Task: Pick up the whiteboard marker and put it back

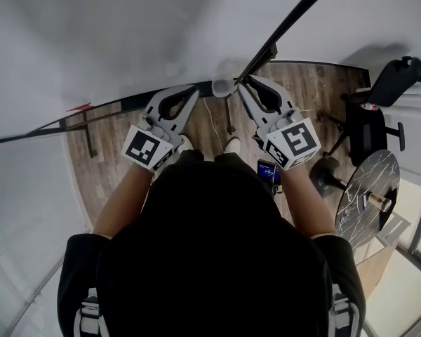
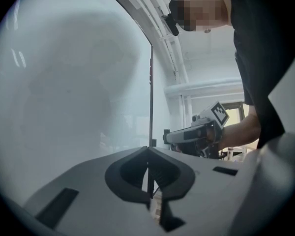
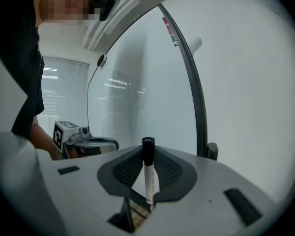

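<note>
The whiteboard marker (image 3: pixel 148 180), white with a black cap, stands upright between the jaws of my right gripper (image 3: pixel 147 154), which is shut on it. In the head view my right gripper (image 1: pixel 247 83) is raised beside the black frame (image 1: pixel 288 25) of the whiteboard (image 1: pixel 126 34). My left gripper (image 1: pixel 194 90) is held up next to it, close to the board's lower edge. In its own view my left gripper (image 2: pixel 148 150) has its jaws closed tip to tip with nothing between them. Each gripper shows in the other's view: the right gripper (image 2: pixel 168 137) and the left gripper (image 3: pixel 115 144).
The whiteboard's black edge (image 3: pixel 194 97) runs up just right of the marker. Below is a wooden floor (image 1: pixel 217 128) with the board's stand legs. A black office chair (image 1: pixel 368 121) and a round marble-topped table (image 1: pixel 368 188) stand at the right.
</note>
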A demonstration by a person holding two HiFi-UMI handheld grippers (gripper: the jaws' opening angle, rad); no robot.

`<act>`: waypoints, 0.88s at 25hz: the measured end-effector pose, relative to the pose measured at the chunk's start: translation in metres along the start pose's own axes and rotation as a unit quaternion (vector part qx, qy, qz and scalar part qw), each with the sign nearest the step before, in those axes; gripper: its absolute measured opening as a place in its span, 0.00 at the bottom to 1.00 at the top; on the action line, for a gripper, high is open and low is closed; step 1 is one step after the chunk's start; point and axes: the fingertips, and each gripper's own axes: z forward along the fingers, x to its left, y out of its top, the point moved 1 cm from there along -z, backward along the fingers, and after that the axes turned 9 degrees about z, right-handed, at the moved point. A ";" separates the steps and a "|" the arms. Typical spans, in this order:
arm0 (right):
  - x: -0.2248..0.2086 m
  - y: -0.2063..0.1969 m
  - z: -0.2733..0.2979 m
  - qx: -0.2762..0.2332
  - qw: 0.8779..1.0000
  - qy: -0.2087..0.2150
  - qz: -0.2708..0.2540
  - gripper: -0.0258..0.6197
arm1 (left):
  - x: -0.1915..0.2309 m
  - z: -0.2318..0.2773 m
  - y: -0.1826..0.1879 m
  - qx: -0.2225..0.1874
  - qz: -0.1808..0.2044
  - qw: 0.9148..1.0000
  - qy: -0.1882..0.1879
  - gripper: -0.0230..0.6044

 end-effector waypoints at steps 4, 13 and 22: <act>0.006 -0.001 -0.017 -0.011 1.000 0.011 0.010 0.14 | -0.006 -0.002 0.007 -0.002 0.008 1.000 -0.005 0.04; 0.014 -0.008 -0.033 -0.011 1.000 0.022 0.009 0.14 | -0.019 -0.002 0.012 -0.003 0.003 1.000 -0.020 0.04; 0.013 -0.008 -0.032 -0.010 1.000 0.021 0.002 0.14 | -0.022 0.003 0.009 0.001 0.006 1.000 -0.026 0.04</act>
